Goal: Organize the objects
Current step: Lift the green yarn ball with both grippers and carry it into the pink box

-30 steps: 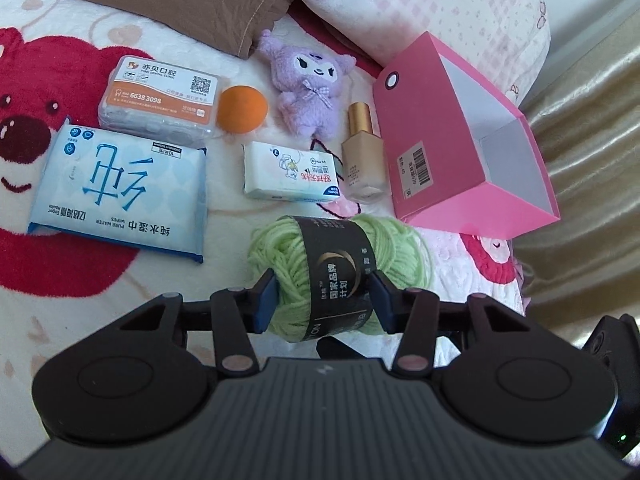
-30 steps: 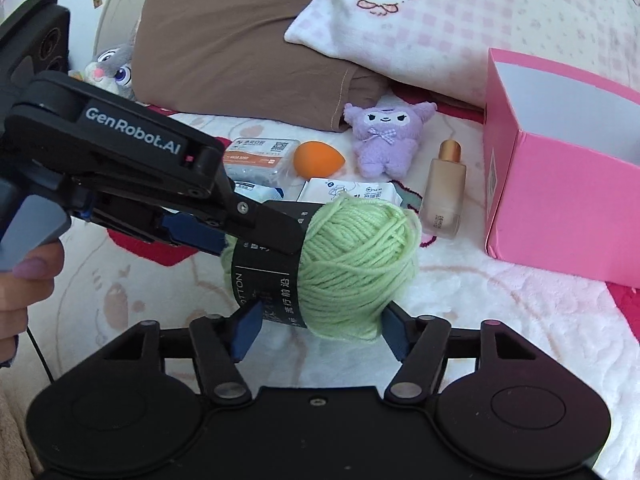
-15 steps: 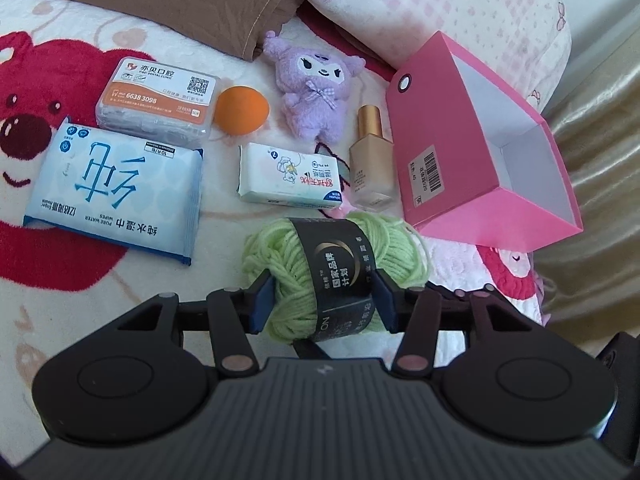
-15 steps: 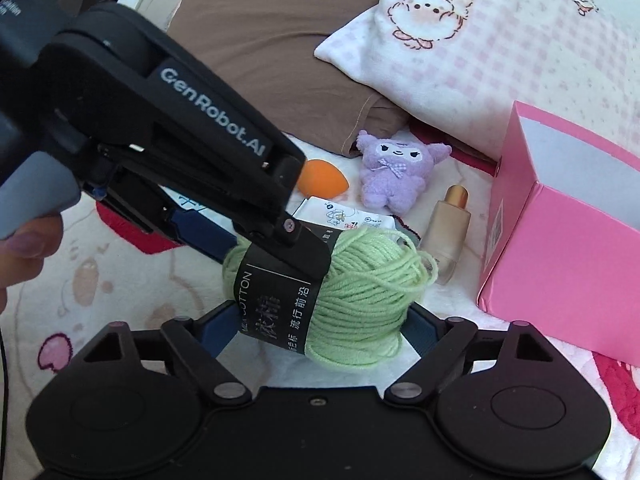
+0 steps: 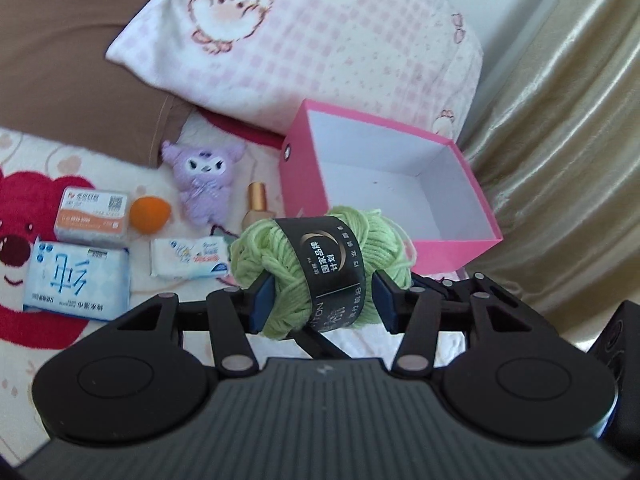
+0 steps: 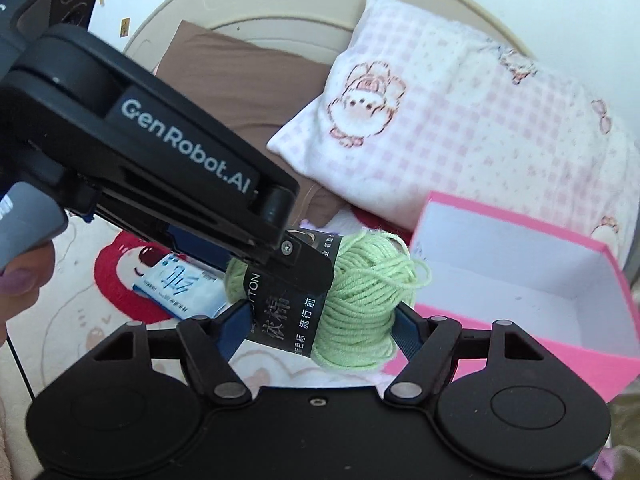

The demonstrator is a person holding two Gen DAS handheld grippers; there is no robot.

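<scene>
left wrist view: my left claw (image 5: 322, 300) pinches the ball of green yarn (image 5: 320, 268) at centre frame, one blue pad pressed into the wool on its left, the other against the black paper band on its right. the yarn is off the bed, just in front of the near wall of the pink box (image 5: 460, 248), which sits open and white inside at centre right of the frame.

on the bed (image 5: 48, 152), left half of the frame: a purple plush toy (image 5: 204, 184) above, an orange sponge (image 5: 150, 214) to its left, a small orange-and-white packet (image 5: 94, 214) further left, a blue wipes pack (image 5: 76, 280) at lower left, and a white tissue pack (image 5: 190, 258) beside the yarn. a gold-capped bottle (image 5: 258, 204) stands between the plush toy and the box. a pink checked pillow (image 5: 320, 52) fills the upper centre, a brown pillow (image 5: 60, 60) the upper left, a beige curtain (image 5: 560, 140) the right edge.

right wrist view: my right claw (image 6: 316, 330) brackets the same yarn at lower centre, its jaws closing, blue pads (image 6: 236, 328) against the band and the wool. my left claw's arm crosses from the upper left onto the top of the yarn. the box lies at right, the wipes pack at centre left; my thumb (image 6: 24, 272) shows at the left edge.
</scene>
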